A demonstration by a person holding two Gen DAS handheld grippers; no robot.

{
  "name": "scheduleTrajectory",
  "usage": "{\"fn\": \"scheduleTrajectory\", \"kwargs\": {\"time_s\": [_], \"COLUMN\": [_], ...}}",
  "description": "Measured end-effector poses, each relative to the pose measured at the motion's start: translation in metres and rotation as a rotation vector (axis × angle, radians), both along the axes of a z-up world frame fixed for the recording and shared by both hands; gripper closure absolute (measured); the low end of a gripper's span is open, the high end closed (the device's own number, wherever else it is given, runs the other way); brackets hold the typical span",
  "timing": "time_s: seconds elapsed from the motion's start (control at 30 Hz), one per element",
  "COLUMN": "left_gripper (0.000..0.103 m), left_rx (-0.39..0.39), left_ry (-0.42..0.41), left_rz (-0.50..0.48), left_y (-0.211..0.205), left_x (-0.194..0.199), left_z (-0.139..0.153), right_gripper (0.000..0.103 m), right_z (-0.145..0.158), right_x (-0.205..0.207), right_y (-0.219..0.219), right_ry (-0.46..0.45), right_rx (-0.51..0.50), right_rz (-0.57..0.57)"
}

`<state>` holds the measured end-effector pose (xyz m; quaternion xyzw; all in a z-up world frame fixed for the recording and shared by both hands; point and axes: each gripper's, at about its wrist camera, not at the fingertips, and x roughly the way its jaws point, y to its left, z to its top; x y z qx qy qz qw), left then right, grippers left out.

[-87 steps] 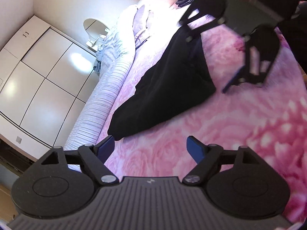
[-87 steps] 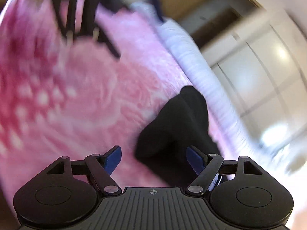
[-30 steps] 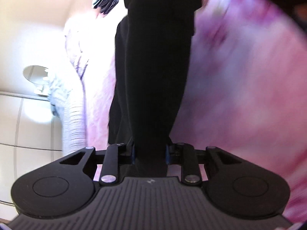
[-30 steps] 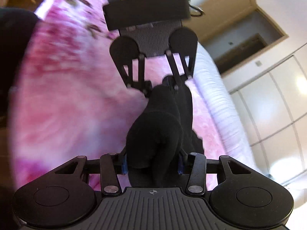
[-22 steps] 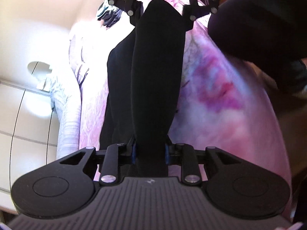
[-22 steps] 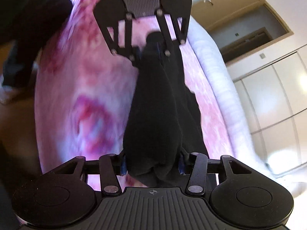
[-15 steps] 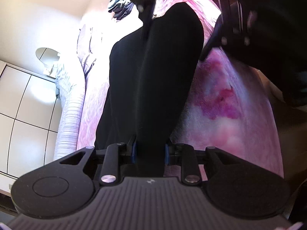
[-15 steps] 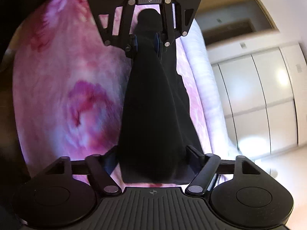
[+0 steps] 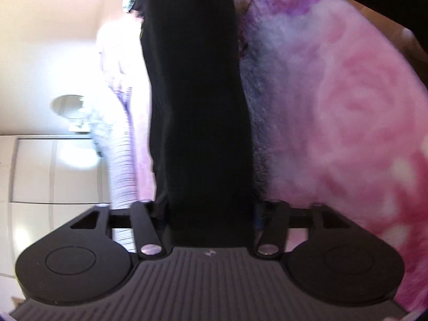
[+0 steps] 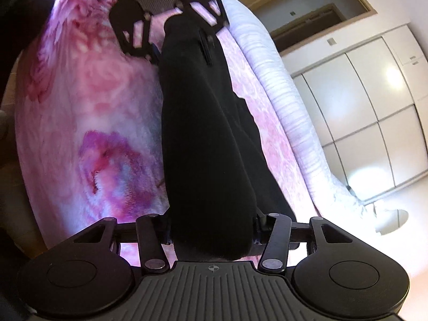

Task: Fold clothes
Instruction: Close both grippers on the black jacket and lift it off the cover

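Between both grippers, unlabelled black garment (image 10: 208, 133) stretched.

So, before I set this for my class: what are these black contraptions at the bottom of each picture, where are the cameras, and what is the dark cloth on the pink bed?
Each picture comes from a fisheye camera mounted on a hand-held, two-finger gripper; a person holds one in each hand. The black shape at the bottom of each view is that gripper's own body. The left gripper and the right gripper are each shut on an end of a black garment, stretched between them above a pink floral blanket. In the right view the left gripper shows at the far end. Beside the blanket lies striped pale bedding, with white cupboard doors beyond.
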<state>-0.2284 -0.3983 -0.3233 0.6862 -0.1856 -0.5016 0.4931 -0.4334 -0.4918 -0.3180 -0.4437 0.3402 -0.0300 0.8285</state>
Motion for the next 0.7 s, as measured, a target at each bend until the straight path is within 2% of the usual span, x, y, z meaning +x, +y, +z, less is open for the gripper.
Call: {"fn": "scheduleTrajectory", "kwargs": {"time_s": [0.1,0.27,0.4,0.5,0.6,0.7], "left_gripper": [0.071,0.074,0.075,0.076,0.075,0.07], "left_rx": [0.027,-0.036,-0.123,-0.204,-0.203,-0.097], "left_ry": [0.054,0.116,0.053,-0.007,-0.029,0.039], "left_rz": [0.003,0.08,0.182,0.261,0.312,0.339], "left_y": [-0.015,-0.044,-0.045,-0.023,0.003,0.033], "left_x": [0.017,0.069,0.093,0.087,0.037,-0.019], "left_z": [0.024,0.096,0.148,0.177,0.166,0.111], "right_gripper": [0.056,0.058,0.06,0.059,0.059,0.057], "right_z": [0.026,0.088,0.126,0.15,0.106,0.061], "right_x": [0.004,0.036,0.092,0.102,0.075,0.047], "right_y": [-0.016,-0.061,-0.094,-0.092,-0.069,-0.046], "right_ry": [0.016,-0.024,-0.094,-0.19,-0.128,-0.062], "right_rx": [0.017,0.002,-0.011,-0.054,-0.013,0.029], "right_rz": [0.058,0.157,0.214,0.276,0.312,0.347]}}
